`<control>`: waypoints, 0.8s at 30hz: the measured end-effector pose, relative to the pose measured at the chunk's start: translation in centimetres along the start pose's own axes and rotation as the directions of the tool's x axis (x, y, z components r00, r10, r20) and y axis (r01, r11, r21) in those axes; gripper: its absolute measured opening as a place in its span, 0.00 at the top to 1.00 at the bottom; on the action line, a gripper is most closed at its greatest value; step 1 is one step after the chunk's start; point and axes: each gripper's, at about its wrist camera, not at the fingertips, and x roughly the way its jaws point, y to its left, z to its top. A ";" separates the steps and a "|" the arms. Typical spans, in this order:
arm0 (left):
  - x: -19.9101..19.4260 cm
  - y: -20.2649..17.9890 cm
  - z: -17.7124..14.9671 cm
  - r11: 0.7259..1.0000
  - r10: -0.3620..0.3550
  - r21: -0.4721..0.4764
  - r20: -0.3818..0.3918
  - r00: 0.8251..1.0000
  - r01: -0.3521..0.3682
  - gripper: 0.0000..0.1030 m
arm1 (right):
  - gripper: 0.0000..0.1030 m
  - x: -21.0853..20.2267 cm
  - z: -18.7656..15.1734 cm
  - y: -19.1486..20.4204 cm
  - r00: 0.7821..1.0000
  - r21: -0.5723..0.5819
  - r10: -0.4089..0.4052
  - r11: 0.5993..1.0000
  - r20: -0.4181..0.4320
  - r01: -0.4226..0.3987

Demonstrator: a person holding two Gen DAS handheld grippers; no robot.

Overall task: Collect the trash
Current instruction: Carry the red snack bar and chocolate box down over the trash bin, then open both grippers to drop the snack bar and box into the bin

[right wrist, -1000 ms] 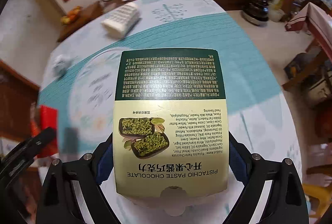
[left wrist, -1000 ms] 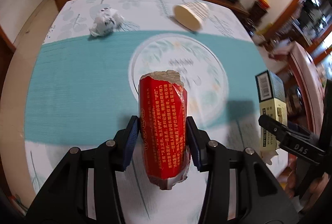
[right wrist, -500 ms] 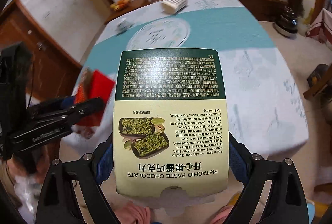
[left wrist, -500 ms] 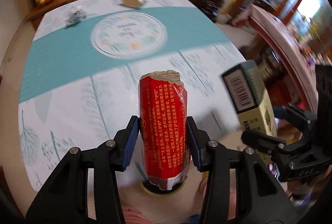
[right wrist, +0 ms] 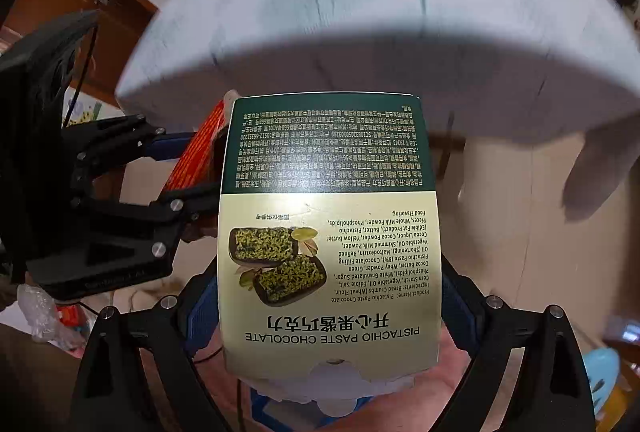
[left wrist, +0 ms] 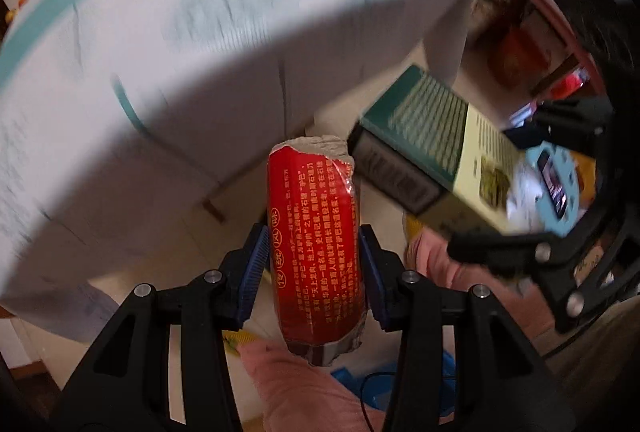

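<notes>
wrist views low beside table, facing its edge, each showing the other

- The round desk, draped in a white cloth with teal bands and faint leaf prints, shows blurred from below its edge.
- The cloth hem hangs over pale tiled floor beneath.

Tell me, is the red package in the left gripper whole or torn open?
Torn open. The red package has a ragged top edge, with pale contents showing above the wrapper.
</notes>
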 end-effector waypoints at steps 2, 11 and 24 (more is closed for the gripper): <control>2.7 0.1 -1.3 1.000 -0.004 -0.024 -0.042 0.999 0.003 0.59 | 0.11 2.4 -0.8 -1.2 0.999 0.042 0.003 0.999 -0.046 -0.002; 16.0 3.8 -4.9 0.984 -0.051 -0.176 -0.156 0.986 0.023 0.58 | 0.10 16.8 -3.7 -6.8 0.971 0.154 0.030 0.988 -0.239 0.007; 28.1 6.7 -6.8 0.980 0.005 -0.195 -0.211 0.977 -0.047 0.53 | 0.08 31.1 -2.4 -12.5 0.939 0.152 0.021 0.988 -0.343 0.033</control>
